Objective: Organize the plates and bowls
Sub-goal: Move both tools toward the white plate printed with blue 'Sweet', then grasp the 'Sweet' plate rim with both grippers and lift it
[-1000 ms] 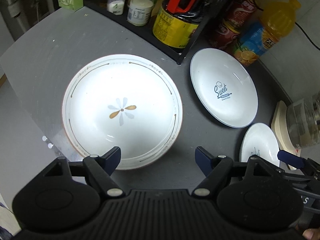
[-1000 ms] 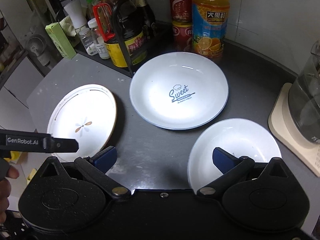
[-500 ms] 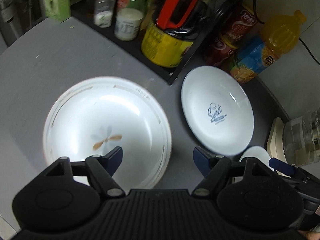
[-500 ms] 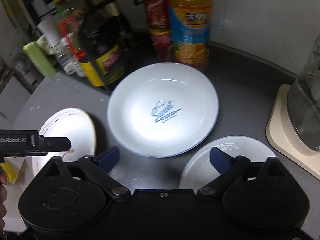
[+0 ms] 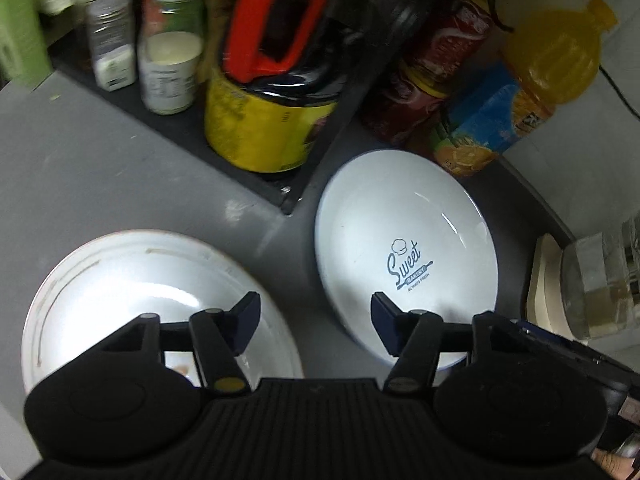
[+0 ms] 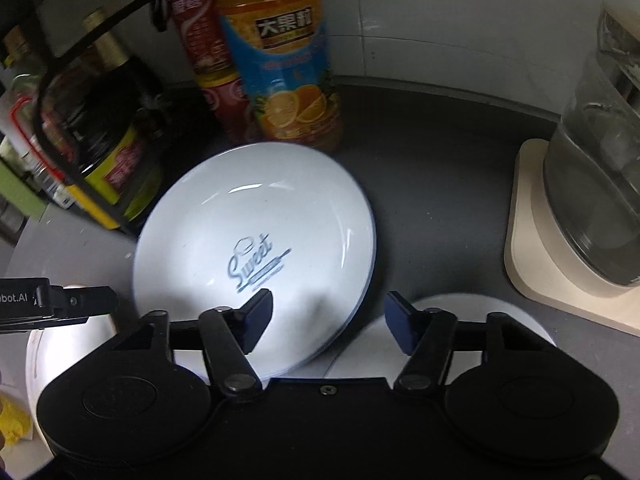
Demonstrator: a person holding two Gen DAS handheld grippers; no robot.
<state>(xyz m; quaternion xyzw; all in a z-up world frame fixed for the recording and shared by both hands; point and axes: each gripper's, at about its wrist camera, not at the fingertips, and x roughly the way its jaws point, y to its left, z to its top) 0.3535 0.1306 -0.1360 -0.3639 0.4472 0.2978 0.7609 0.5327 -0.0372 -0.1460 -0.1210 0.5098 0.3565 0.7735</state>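
A white "Sweet" plate point(image 5: 404, 248) with a blue rim lies on the grey counter; it also shows in the right wrist view point(image 6: 256, 248). A flower-patterned bowl point(image 5: 132, 292) sits to its left, and its edge shows in the right wrist view point(image 6: 68, 344). A small plain white plate point(image 6: 460, 320) lies at the right. My left gripper point(image 5: 316, 320) is open and empty above the gap between bowl and "Sweet" plate. My right gripper point(image 6: 328, 316) is open and empty above the near edges of the "Sweet" plate and the small plate.
A black rack point(image 5: 248, 168) with jars and a yellow-labelled bottle point(image 5: 264, 128) stands behind. Red cans point(image 6: 208, 60) and an orange juice bottle point(image 6: 284, 52) stand against the wall. A glass jug on a cream base point(image 6: 576, 216) is at the right.
Both grippers have moved forward and rightward towards the "Sweet" plate; the bowl and small plate have slid down toward the frame edges. Both stay open.
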